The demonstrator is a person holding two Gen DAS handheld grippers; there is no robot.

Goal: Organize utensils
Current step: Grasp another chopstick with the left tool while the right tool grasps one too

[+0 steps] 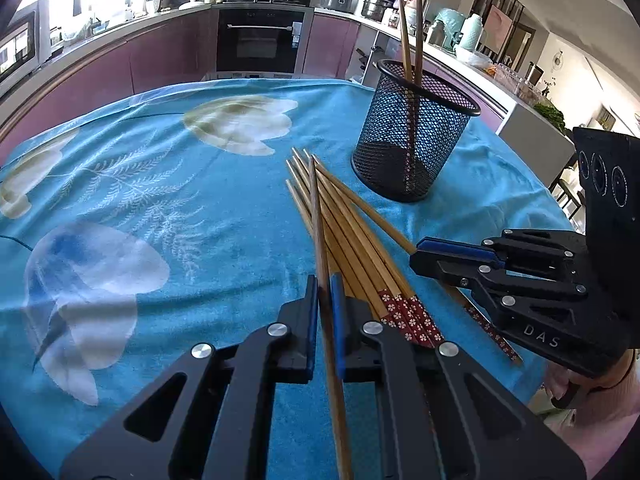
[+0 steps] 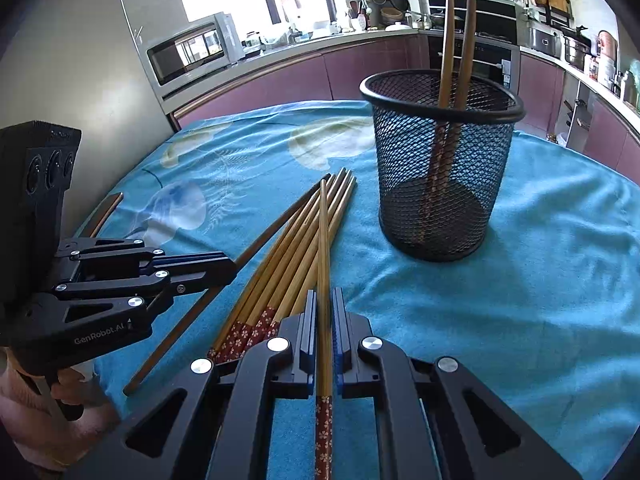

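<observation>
Blue terry tablecloth (image 1: 160, 200), round black mesh holder (image 1: 416, 140), each gripper's fingers (image 1: 308, 320) pinching one slim bamboo chopstick (image 1: 320, 240).

Each camera rides its own gripper, tilted down over a blue cloth (image 1: 168, 184) at close range, facing the kitchen counters. Both share the chopstick pile (image 1: 344, 240), mesh cup (image 2: 440, 168), and each other's gripper, seen sideways
</observation>
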